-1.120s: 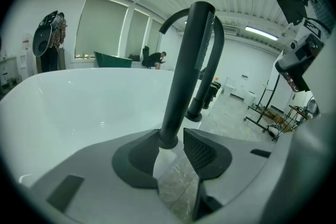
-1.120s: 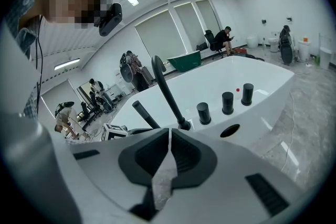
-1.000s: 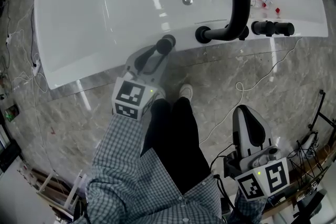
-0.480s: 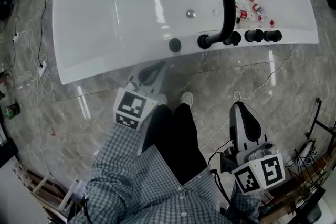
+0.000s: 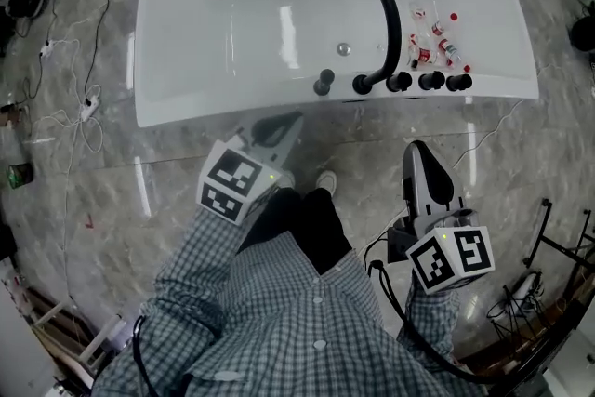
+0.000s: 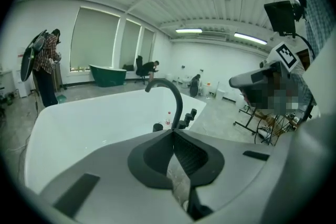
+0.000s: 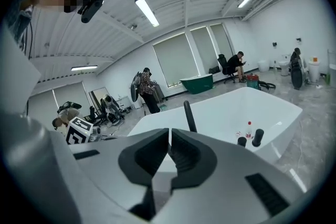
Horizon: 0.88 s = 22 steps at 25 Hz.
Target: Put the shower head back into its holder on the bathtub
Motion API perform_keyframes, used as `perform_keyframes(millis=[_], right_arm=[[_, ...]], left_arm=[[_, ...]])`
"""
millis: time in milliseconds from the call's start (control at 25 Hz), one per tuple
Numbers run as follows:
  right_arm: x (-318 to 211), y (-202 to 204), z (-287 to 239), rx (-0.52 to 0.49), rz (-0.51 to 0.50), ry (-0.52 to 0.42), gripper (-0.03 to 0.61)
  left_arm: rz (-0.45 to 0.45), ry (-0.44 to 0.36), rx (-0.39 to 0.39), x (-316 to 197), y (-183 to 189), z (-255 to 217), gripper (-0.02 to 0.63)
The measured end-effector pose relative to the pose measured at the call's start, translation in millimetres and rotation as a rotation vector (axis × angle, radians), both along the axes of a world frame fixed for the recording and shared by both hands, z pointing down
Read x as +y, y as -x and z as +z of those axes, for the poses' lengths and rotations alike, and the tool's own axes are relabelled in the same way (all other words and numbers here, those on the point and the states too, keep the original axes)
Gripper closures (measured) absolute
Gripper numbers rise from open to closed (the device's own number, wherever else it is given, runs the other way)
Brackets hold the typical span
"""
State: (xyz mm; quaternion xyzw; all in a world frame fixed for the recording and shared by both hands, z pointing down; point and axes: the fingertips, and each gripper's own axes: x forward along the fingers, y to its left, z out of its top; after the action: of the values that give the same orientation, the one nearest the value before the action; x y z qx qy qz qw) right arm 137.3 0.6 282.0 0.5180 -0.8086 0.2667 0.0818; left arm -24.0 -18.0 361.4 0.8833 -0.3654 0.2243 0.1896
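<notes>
- We see the shower head [image 5: 323, 81] standing upright, seated in the near rim of the white bathtub [image 5: 186, 60]. It is just left of the base of the black arched faucet [image 5: 389, 19].
- Three black knobs [image 5: 430, 81] line the same rim to the faucet's right. Small red-capped bottles [image 5: 437, 42] lie inside the tub beyond them.
- The left gripper [image 5: 294, 119] hangs over the marble floor [image 5: 521, 135], apart from the tub and aimed toward the shower head. Its jaws are clenched together on nothing.
- The right gripper [image 5: 415, 150] is farther from the rim, over the floor below the knobs. Its jaws are also pressed together and empty.
- Below are the person's checked shirt [image 5: 279, 311] and white shoes [image 5: 325, 183], and thin cables [image 5: 79, 112] trail across the floor at the left.
</notes>
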Motion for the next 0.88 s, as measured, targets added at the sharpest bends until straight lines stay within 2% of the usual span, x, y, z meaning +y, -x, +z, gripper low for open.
perform_keyframes(millis=[200, 480, 760, 880], right_arm=[[-1, 15, -41, 0.017, -0.027, -0.058, 0.552], [11, 28, -86, 0.029, -0.056, -0.11, 0.552], [23, 42, -101, 0.04, -0.087, -0.115, 0.552], [21, 46, -104, 0.026, -0.078, -0.121, 0.552]], left_arm=[[-0.036, -0.009, 0.062, 18, 17, -59, 0.603], [-0.087, -0.087, 0.103, 40, 39, -117, 0.603], [-0.125, -0.127, 0.14, 57, 55, -154, 0.603], [-0.153, -0.141, 0.128, 58, 64, -158, 0.603]])
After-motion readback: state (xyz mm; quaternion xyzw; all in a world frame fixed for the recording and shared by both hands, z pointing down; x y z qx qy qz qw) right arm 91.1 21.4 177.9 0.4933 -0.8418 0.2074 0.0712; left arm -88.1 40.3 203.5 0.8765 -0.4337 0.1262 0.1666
